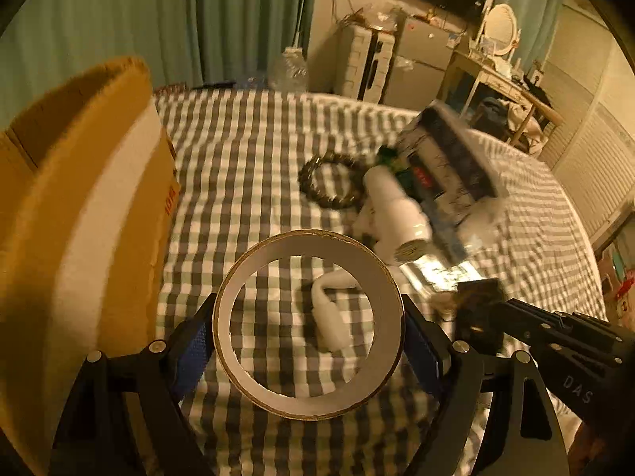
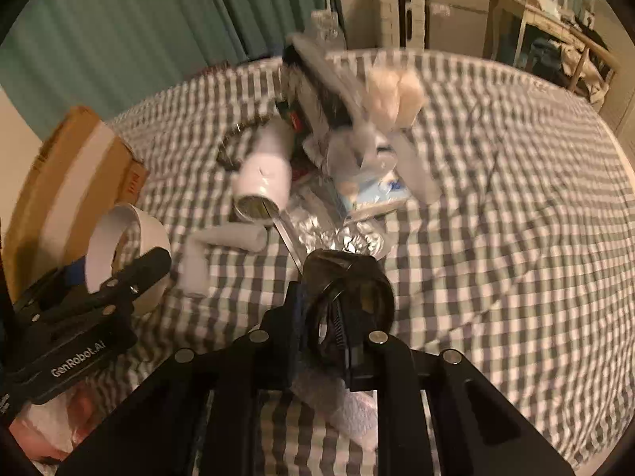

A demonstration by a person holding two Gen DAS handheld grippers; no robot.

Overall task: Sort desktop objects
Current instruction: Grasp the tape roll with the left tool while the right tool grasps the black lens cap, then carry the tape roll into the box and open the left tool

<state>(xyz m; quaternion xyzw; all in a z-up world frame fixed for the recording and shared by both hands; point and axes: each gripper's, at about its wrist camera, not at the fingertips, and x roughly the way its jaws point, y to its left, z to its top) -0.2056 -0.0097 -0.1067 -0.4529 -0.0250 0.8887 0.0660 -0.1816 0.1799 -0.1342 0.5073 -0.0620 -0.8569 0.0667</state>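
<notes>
The left gripper [image 1: 309, 341] is clamping the tape roll [image 1: 309, 323]; the right gripper [image 2: 341, 313] is gripping a black ring-shaped object [image 2: 349, 285]. Both should be moving steadily toward the cardboard box [image 1: 79, 206], beside the tape roll.

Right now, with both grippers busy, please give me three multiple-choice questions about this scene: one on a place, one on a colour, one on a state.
1. Where is the cardboard box relative to the tape roll in the left wrist view?
A. to its left
B. to its right
C. under it

2. What colour is the bottle lying in the pile?
A. red
B. white
C. blue

3. What is the state of the left gripper?
A. open and empty
B. shut on the tape roll
C. shut on the bottle

Answers: 1 A, the box fills the left edge beside the roll. 2 B, its body is white. 3 B, the fingers press both sides of the roll above the checked cloth.
</notes>
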